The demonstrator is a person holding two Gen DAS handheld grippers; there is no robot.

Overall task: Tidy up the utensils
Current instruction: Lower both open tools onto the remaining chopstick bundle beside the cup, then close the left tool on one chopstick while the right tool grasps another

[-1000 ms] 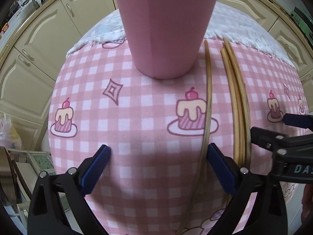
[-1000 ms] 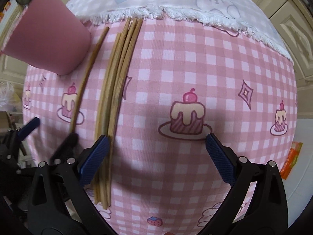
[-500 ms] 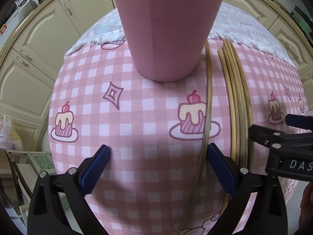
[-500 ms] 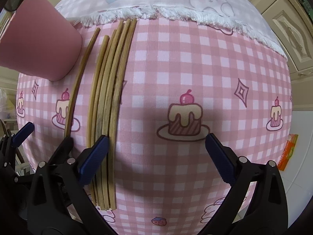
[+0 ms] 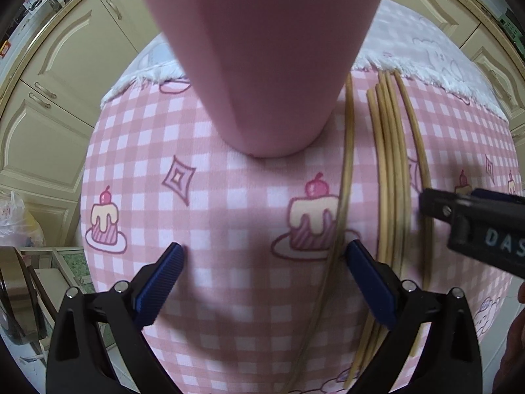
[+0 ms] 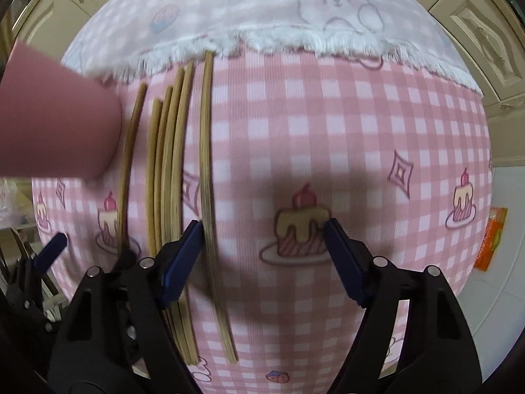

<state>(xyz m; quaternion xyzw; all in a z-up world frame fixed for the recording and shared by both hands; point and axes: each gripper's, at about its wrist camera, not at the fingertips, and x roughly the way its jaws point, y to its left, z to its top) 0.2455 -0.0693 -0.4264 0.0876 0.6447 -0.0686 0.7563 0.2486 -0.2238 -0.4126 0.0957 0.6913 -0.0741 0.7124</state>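
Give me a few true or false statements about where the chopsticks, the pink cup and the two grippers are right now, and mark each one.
1. The chopsticks lie flat on the checked tablecloth. True.
2. The pink cup already holds several chopsticks. False: all the chopsticks in view lie on the cloth beside it.
3. The right gripper is open, with one separate chopstick just inside its left finger. True.
4. The left gripper is shut on a chopstick. False: its jaws stand wide apart and hold nothing.
5. The cup stands to the right of the chopsticks in the right wrist view. False: it is to their left.
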